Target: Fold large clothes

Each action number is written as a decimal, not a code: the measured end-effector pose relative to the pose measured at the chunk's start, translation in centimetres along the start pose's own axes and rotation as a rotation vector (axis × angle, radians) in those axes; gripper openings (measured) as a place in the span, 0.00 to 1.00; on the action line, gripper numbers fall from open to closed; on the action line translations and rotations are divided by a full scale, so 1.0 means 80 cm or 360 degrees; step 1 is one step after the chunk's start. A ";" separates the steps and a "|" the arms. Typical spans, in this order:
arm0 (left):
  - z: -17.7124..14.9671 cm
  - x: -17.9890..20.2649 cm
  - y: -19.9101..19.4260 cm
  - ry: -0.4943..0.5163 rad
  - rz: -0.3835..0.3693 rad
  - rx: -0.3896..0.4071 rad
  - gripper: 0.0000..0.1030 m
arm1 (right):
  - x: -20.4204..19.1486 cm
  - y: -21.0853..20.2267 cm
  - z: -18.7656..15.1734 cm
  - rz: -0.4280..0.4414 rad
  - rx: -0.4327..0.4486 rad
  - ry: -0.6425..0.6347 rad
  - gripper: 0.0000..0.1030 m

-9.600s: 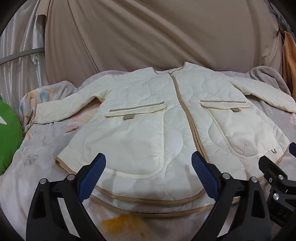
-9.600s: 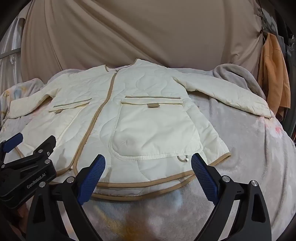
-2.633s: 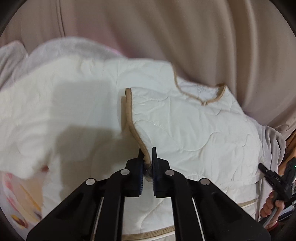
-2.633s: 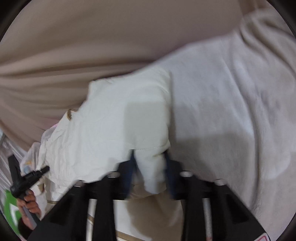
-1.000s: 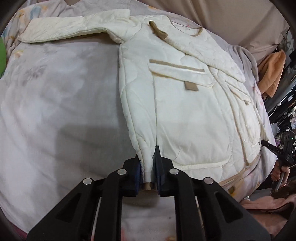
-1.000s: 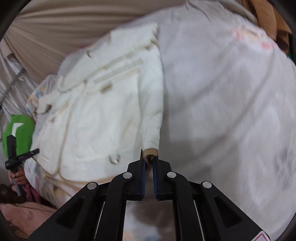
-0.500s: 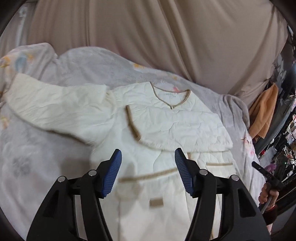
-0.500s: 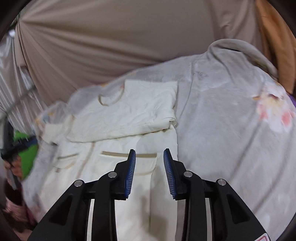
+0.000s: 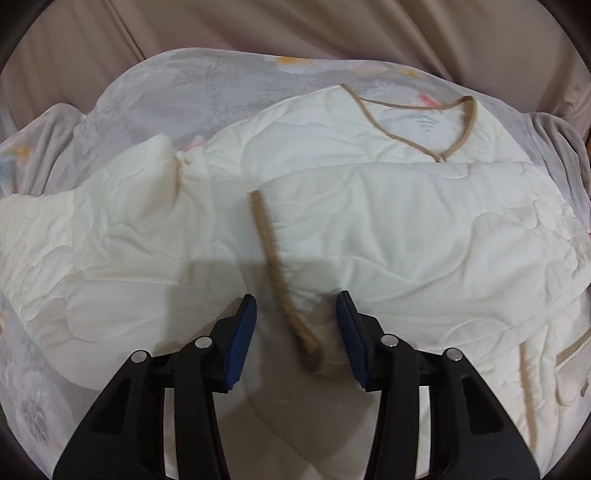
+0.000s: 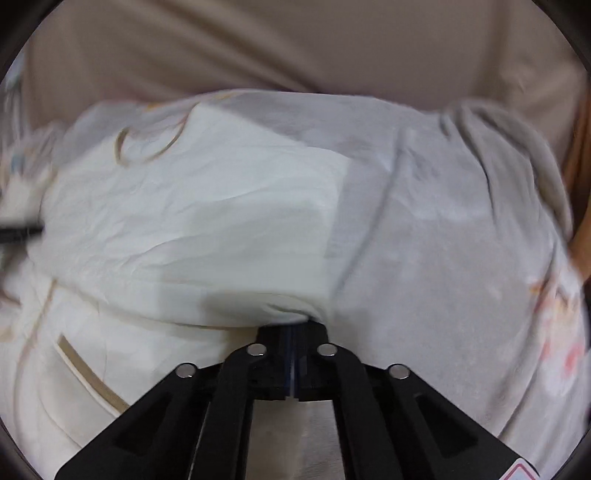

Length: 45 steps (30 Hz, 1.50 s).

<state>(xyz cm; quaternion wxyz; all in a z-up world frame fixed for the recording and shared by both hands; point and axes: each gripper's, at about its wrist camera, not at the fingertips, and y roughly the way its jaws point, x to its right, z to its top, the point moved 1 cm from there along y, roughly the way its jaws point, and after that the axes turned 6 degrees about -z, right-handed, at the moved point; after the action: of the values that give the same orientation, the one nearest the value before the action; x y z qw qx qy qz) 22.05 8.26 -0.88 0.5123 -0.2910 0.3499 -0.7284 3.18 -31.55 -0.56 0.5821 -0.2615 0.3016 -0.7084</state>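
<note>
A cream quilted jacket [image 9: 369,221] with tan trim lies on the bed, its neckline [image 9: 424,122] far from me. One sleeve is folded across the chest, and its tan cuff [image 9: 280,280] runs down between the pads of my left gripper [image 9: 295,328]. Those jaws are closing, with a gap still showing on both sides of the cuff. The other sleeve [image 9: 92,236] stretches out to the left. In the right wrist view my right gripper [image 10: 291,330] is shut, its tips against the lower corner of the folded sleeve of the jacket [image 10: 184,221]. Any pinched cloth there is hidden.
A pale grey flowered blanket [image 10: 443,258] covers the bed on both sides of the jacket. A beige curtain [image 9: 295,26] hangs right behind the bed. The dark tip of the other gripper [image 10: 18,230] shows at the left edge of the right wrist view.
Both grippers have moved in low over the jacket's upper part. The right jaws have gone from apart to shut. The left jaws have narrowed around the folded sleeve's cuff.
</note>
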 end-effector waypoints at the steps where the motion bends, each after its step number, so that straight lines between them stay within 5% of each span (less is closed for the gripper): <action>1: -0.002 -0.002 0.001 0.0007 -0.0011 0.0009 0.43 | 0.016 0.003 -0.006 0.0094 -0.0027 0.0110 0.00; 6: 0.002 -0.017 -0.009 -0.0072 -0.0042 0.0039 0.41 | 0.009 -0.027 -0.023 -0.0115 -0.0017 0.0051 0.00; 9: 0.014 -0.025 -0.045 -0.0133 -0.0088 0.0117 0.40 | 0.014 -0.072 -0.011 -0.0047 0.0063 0.0119 0.00; 13: 0.054 -0.006 -0.081 -0.0119 -0.0141 0.0275 0.42 | -0.022 -0.098 0.056 0.0124 0.0217 0.0041 0.00; 19: 0.087 0.028 0.015 -0.0168 -0.0162 0.0070 0.43 | -0.095 0.010 0.139 0.0259 0.0128 -0.0029 0.02; 24: 0.080 0.012 0.059 -0.0129 -0.0042 0.0096 0.44 | -0.053 0.122 0.134 0.0062 -0.0075 0.0167 0.00; 30: 0.073 0.004 0.059 -0.0101 -0.0031 0.0152 0.44 | 0.017 0.139 0.104 0.0290 -0.0065 0.0548 0.00; 34: 0.069 -0.007 0.023 -0.0141 0.0028 0.0200 0.44 | 0.005 0.108 0.106 0.0072 -0.0035 0.0454 0.04; 37: 0.049 -0.063 -0.040 -0.0321 0.0032 0.0298 0.56 | -0.027 0.058 0.088 -0.0052 0.0008 0.0212 0.11; 40: 0.015 -0.158 -0.098 -0.0636 0.0173 0.0423 0.77 | -0.060 0.021 0.052 0.0012 -0.0014 0.0061 0.12; 45: -0.043 -0.330 -0.137 -0.1151 0.0416 0.0465 0.77 | -0.115 -0.014 -0.013 0.0202 -0.0070 -0.0057 0.26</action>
<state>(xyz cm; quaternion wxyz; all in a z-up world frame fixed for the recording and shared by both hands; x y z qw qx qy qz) 21.50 36.56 4.24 0.7264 -0.4055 0.0743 -0.5499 3.40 -22.21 -0.66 0.6253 -0.2671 0.3226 -0.6585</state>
